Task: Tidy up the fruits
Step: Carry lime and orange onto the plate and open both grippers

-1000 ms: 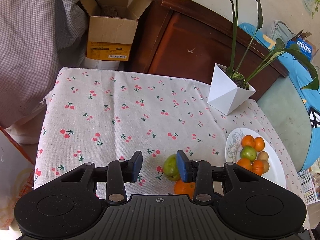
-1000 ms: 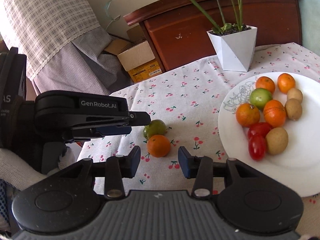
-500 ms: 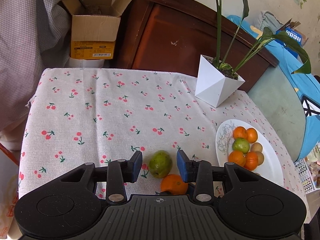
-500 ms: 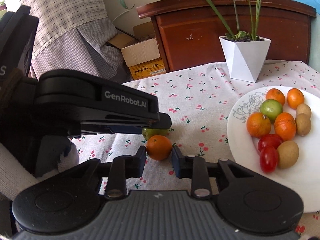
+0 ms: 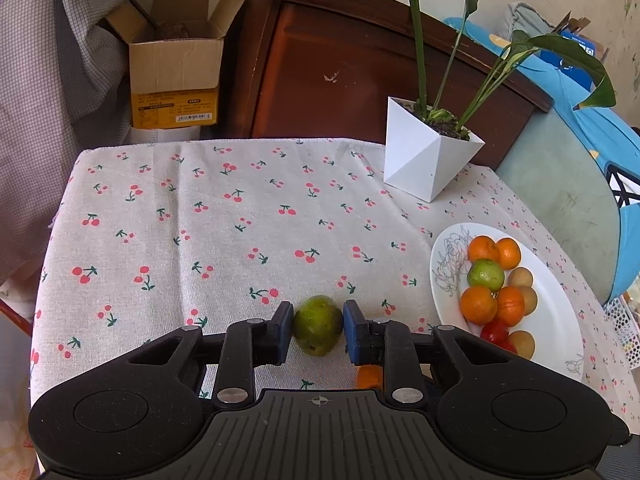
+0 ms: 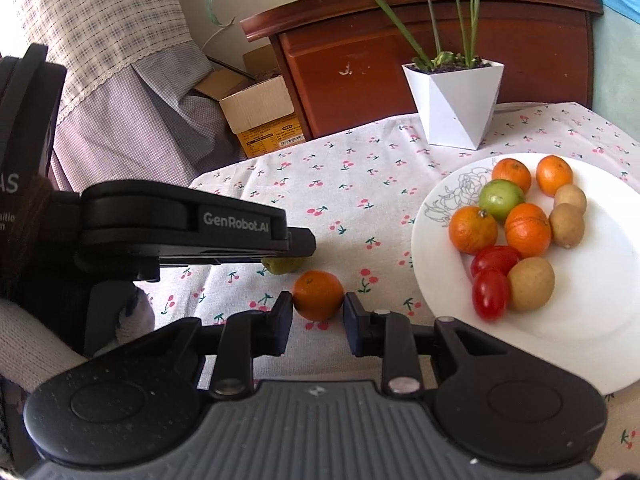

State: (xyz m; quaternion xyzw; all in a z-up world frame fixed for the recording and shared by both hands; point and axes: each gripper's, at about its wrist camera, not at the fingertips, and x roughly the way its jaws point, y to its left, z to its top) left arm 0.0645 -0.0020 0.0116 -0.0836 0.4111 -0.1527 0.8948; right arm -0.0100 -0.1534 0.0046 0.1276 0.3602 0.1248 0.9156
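Observation:
A green fruit (image 5: 318,330) lies on the cherry-print tablecloth (image 5: 240,220) between the pads of my left gripper (image 5: 318,332), which is shut on it. An orange (image 6: 318,295) sits between the pads of my right gripper (image 6: 318,316), which is shut on it. The orange shows partly behind the left gripper's right finger (image 5: 370,376). The green fruit peeks out under the left gripper body (image 6: 282,266) in the right wrist view. A white plate (image 6: 580,320) at the right holds several oranges, a green fruit, two red tomatoes and brown fruits; it also shows in the left wrist view (image 5: 560,320).
A white angular planter (image 5: 428,160) with a tall plant stands at the table's back right. Behind the table are a dark wooden cabinet (image 5: 360,72) and an open cardboard box (image 5: 176,76). Checked cloth (image 6: 100,40) hangs at the left.
Both grippers moved forward onto the fruits and closed: the left around the green fruit, the right around the orange. The left gripper shifted right relative to the table.

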